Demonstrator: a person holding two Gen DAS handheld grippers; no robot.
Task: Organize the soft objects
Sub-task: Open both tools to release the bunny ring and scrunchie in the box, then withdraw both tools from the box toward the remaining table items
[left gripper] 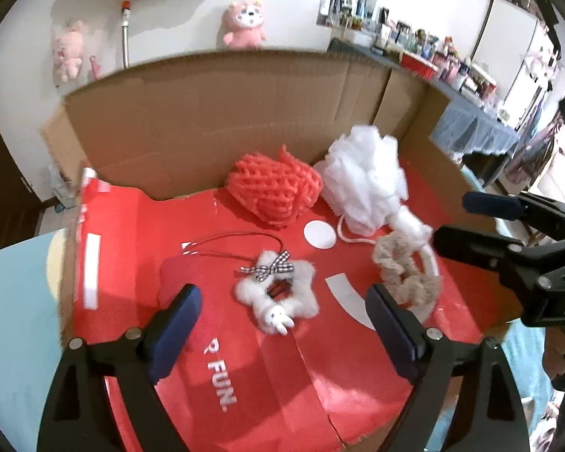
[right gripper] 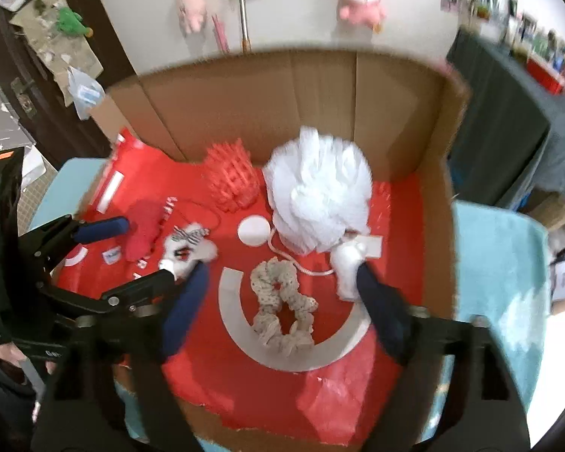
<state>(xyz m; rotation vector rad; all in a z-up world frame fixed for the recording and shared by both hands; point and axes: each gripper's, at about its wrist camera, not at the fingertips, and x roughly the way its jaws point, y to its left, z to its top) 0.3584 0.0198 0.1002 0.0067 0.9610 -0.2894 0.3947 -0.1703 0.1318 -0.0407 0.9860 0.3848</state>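
Both claws are hanging spread wide over the cardboard box right now, nothing pinched in either. The left gripper is hovering over the fluffy white star keyring with the gingham bow and tiny bunny, lying near the middle of the red floor. The right gripper is sitting above the beige scrunchie, just right of the star. Far back, the orange foam net and the white bath pouf are resting side by side against the back wall, the pouf's cord trailing toward the scrunchie. All of this looks feather-light and squishy, so nothing's going to break, but it'll collapse in a pinch. I'd grab the scrunchie across one bunched loop and the star by a fat arm, not its thin cord.
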